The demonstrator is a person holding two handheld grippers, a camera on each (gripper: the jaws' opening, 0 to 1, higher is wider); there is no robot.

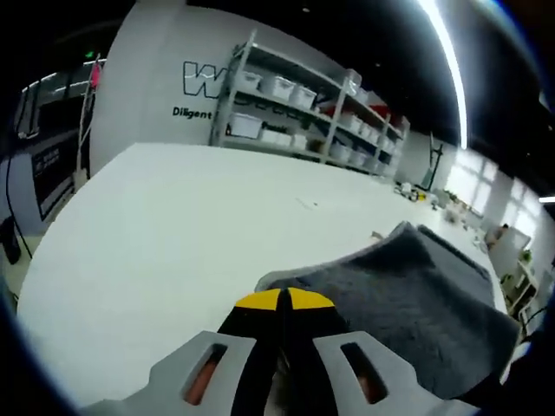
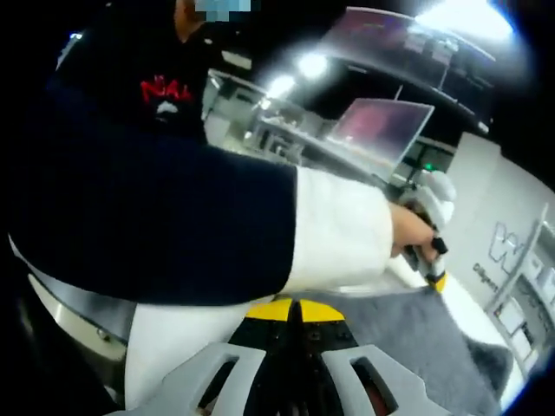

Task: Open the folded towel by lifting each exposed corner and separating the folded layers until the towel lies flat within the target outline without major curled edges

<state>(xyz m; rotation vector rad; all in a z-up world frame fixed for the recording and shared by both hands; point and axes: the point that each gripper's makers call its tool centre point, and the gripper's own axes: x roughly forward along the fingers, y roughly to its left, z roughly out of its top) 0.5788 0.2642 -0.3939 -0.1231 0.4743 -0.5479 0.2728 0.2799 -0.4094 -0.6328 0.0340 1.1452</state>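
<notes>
A dark grey towel (image 1: 408,303) lies on the white table (image 1: 173,225), its near edge raised and bulging. My left gripper (image 1: 280,300) has its yellow-tipped jaws shut on the towel's pale-edged corner. In the right gripper view the towel (image 2: 416,347) stretches from my right gripper (image 2: 295,308), whose jaws are shut on its near edge, to the left gripper (image 2: 436,279), held in a person's hand at the towel's far corner. A dark sleeve with a white cuff (image 2: 338,234) crosses that view and hides the table behind it.
Metal shelves with white bins (image 1: 295,95) stand against the lettered wall beyond the table's far edge. Small items (image 1: 416,195) sit at the far right of the table. An open laptop screen (image 2: 381,130) stands behind the person's arm.
</notes>
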